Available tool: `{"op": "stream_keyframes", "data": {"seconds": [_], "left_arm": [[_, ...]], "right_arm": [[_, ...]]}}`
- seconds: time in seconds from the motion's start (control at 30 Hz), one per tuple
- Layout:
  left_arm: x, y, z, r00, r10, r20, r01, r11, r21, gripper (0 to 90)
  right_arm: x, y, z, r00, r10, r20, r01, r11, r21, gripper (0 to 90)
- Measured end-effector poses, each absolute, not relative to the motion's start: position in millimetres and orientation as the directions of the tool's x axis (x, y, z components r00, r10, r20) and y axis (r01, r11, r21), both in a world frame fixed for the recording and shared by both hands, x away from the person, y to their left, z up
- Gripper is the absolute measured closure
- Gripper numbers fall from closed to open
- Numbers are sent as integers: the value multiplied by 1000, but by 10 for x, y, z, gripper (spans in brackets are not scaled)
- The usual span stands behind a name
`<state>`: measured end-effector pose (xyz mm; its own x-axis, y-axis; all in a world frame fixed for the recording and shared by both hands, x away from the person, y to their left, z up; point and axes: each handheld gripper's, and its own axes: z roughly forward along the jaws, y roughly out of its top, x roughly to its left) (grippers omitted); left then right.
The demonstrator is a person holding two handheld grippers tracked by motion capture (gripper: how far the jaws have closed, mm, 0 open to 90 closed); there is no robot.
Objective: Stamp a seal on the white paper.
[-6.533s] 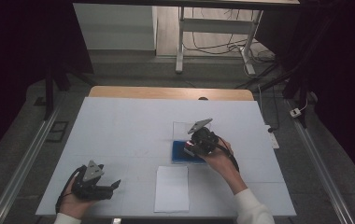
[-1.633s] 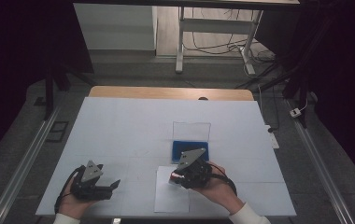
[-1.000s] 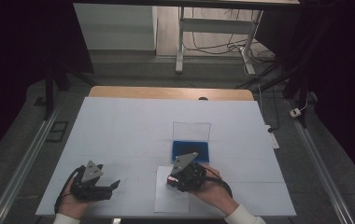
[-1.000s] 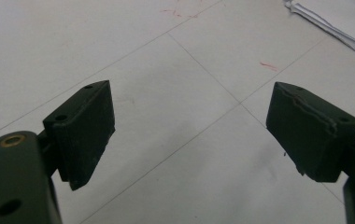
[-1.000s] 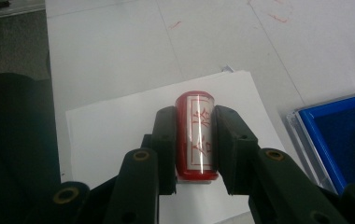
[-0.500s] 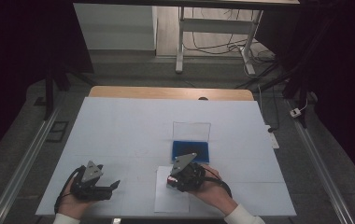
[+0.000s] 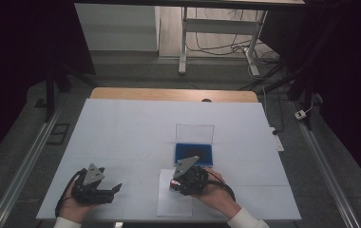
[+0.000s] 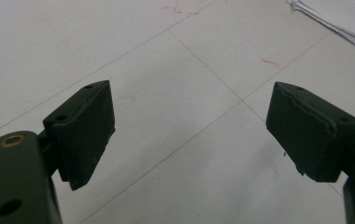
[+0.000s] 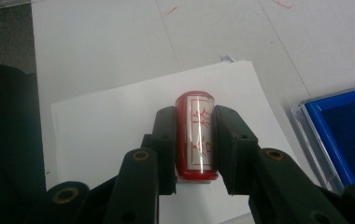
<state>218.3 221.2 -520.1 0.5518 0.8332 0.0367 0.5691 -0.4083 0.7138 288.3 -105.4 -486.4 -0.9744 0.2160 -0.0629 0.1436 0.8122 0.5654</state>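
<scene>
We clamp the red stamp (image 9: 195, 135) in the right gripper (image 9: 194, 140), long axis aimed at the paper sheet (image 9: 115, 116) by the tabletop's near edge; left gripper (image 8: 189, 135) gapes, unloaded.

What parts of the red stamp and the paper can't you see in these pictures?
- Stamp bottom face: in the right gripper view, hidden against the paper, so any print is unseen.
- Stamp sides: covered by the right gripper jaws.
- Stamp lettering: high view, too small.
- Blue ink pad: cut off by the right edge.
- Paper stack: left gripper view, cut off at the corner.
</scene>
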Motion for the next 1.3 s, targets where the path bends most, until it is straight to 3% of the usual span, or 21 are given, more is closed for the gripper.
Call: {"op": "stream_keyframes", "data": {"seconds": [1.3], "left_arm": [[2179, 2179, -5213, 558, 829, 44, 570, -421, 705, 157]], "right_arm": [[2930, -958, -4867, -974, 219, -51, 168, 859, 484, 706]]}}
